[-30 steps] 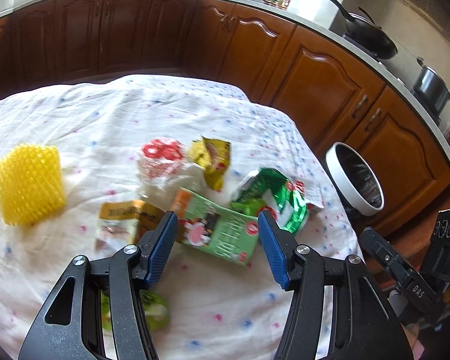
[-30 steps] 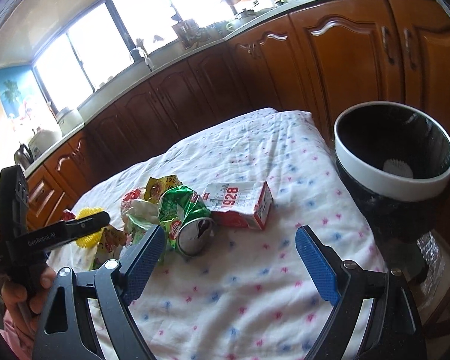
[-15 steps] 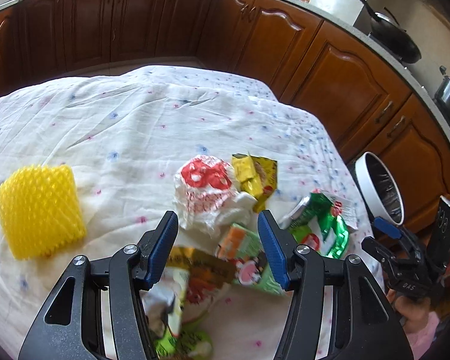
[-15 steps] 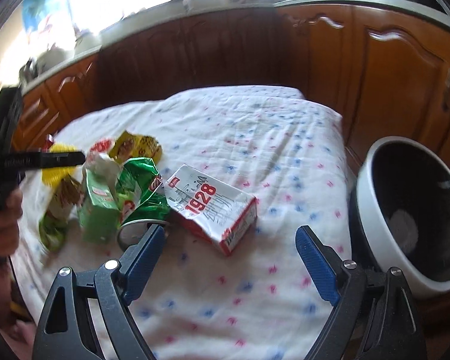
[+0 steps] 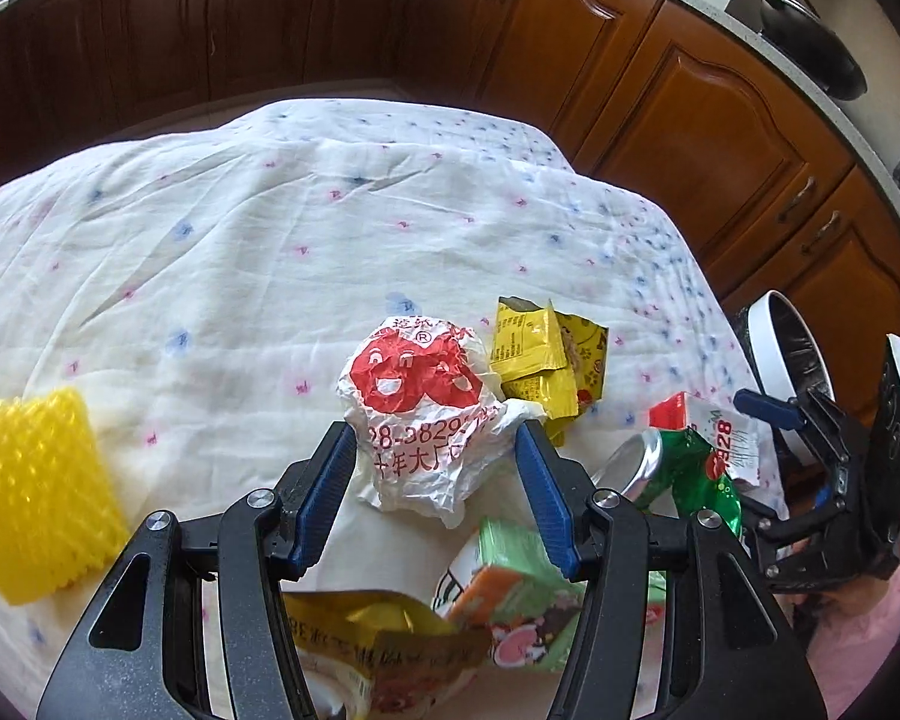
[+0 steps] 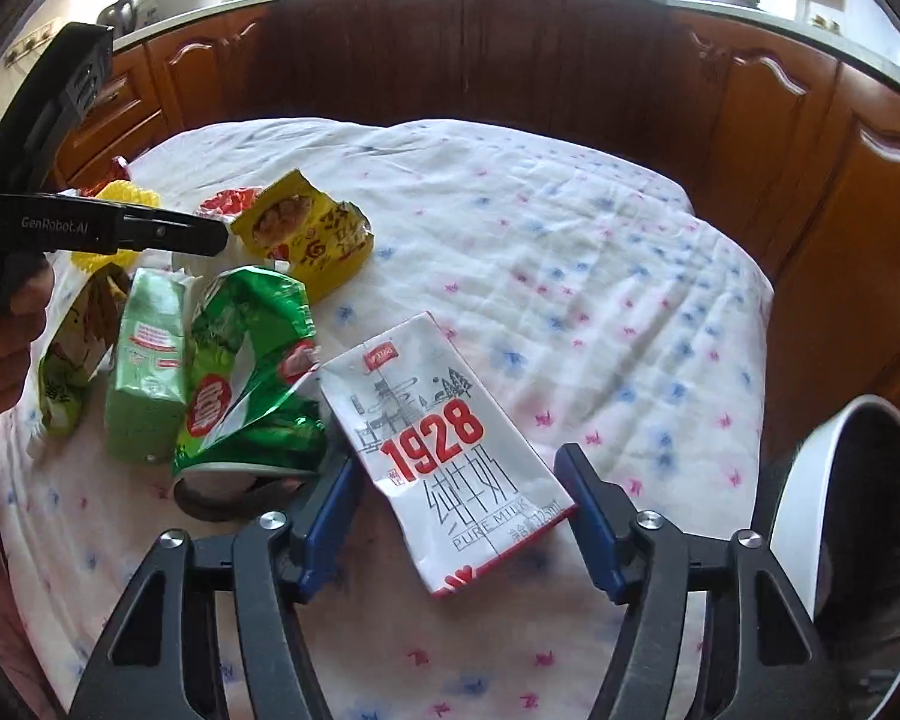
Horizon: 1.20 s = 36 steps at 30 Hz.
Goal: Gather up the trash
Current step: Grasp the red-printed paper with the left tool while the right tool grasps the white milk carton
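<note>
Blue-padded left tongs (image 5: 432,498) stand apart around a crumpled white wrapper (image 5: 420,414), pads just beside it, not pressing. Right tongs (image 6: 459,510) have just been closing, their pads flanking the near end of a flattened milk carton (image 6: 444,450) without clamping. Right of them sits the white-rimmed bin (image 6: 810,480).

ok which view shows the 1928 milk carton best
The right wrist view: the 1928 milk carton lies flat, its whole printed face readable, between the right tool's open pads. The left wrist view catches only a corner of it behind the green can, at the frame's right edge.
</note>
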Available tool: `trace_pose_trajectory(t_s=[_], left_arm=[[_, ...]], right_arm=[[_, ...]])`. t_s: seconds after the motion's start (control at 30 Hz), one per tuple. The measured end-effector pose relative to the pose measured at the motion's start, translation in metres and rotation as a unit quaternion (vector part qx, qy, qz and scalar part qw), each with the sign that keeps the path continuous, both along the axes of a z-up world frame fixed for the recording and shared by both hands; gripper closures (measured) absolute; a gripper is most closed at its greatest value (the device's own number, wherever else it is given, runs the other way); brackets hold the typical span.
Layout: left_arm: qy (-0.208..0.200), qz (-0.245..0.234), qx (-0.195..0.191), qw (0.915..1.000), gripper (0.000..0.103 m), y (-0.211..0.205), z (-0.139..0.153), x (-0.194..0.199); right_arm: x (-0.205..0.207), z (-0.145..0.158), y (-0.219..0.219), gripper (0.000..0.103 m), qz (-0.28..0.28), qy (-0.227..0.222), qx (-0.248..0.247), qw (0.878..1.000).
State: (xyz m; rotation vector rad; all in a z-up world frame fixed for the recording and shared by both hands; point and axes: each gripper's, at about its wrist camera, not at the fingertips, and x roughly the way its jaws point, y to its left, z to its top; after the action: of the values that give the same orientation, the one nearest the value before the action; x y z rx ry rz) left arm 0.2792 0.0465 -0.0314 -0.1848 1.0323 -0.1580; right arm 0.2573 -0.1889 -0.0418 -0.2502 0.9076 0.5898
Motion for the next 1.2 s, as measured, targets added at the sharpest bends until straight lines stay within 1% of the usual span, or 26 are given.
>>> trace_pose_trajectory(t_s=[0.03, 0.1, 0.13, 0.17, 0.2, 0.27, 0.3, 0.37, 0.47, 0.63, 0.7, 0.77, 0.9, 1.0, 1.2], left_arm=[[-0.001, -0.002, 0.000, 1.0000, 0.048, -0.001, 0.000, 0.001], [-0.007, -0.003, 0.005, 1.0000, 0.053, -0.003, 0.000, 0.003], [-0.009, -0.006, 0.006, 0.9999, 0.058, -0.004, 0.001, 0.004], [-0.013, -0.009, 0.009, 0.9998, 0.064, -0.006, 0.002, 0.004], [-0.016, -0.011, 0.010, 0.9997, 0.066, -0.007, 0.002, 0.005], [-0.025, -0.017, 0.013, 0.9995, 0.072, -0.011, 0.005, 0.003], [-0.029, -0.020, 0.010, 0.9993, 0.073, -0.011, 0.006, 0.001], [-0.037, -0.021, 0.003, 0.9991, 0.076, -0.012, 0.010, -0.003], [-0.052, -0.017, -0.006, 0.9985, 0.077, -0.009, 0.020, -0.013], [-0.096, -0.015, -0.018, 0.9951, 0.077, -0.010, 0.052, -0.037], [-0.111, -0.029, -0.028, 0.9930, 0.077, -0.018, 0.063, -0.047], [-0.117, -0.043, -0.036, 0.9915, 0.077, -0.030, 0.069, -0.053], [-0.117, -0.078, -0.044, 0.9891, 0.077, -0.060, 0.071, -0.063], [-0.112, -0.106, -0.047, 0.9870, 0.077, -0.086, 0.066, -0.067], [-0.102, -0.143, -0.047, 0.9833, 0.077, -0.126, 0.060, -0.072]], right_arm=[[-0.003, 0.001, -0.004, 0.042, -0.012, 0.001, 0.008, 1.000], [-0.007, 0.003, -0.012, 0.046, -0.036, 0.004, 0.026, 0.999], [-0.011, 0.005, -0.018, 0.047, -0.051, 0.007, 0.044, 0.998], [-0.015, 0.008, -0.025, 0.050, -0.068, 0.010, 0.064, 0.996], [-0.018, 0.010, -0.031, 0.054, -0.082, 0.011, 0.080, 0.993], [-0.025, 0.015, -0.046, 0.055, -0.122, 0.016, 0.122, 0.985], [-0.031, 0.018, -0.054, 0.055, -0.139, 0.015, 0.142, 0.980], [-0.040, 0.022, -0.062, 0.055, -0.160, 0.007, 0.161, 0.974], [-0.054, 0.027, -0.072, 0.055, -0.185, 0.001, 0.188, 0.965], [-0.073, 0.033, -0.077, 0.055, -0.206, -0.011, 0.199, 0.958], [-0.079, 0.034, -0.080, 0.055, -0.214, -0.017, 0.201, 0.956], [-0.088, 0.035, -0.085, 0.055, -0.225, -0.021, 0.211, 0.951], [-0.100, 0.038, -0.103, 0.055, -0.250, -0.030, 0.223, 0.942], [-0.104, 0.042, -0.113, 0.055, -0.265, -0.038, 0.223, 0.937], [-0.112, 0.047, -0.138, 0.055, -0.295, -0.050, 0.227, 0.927]])
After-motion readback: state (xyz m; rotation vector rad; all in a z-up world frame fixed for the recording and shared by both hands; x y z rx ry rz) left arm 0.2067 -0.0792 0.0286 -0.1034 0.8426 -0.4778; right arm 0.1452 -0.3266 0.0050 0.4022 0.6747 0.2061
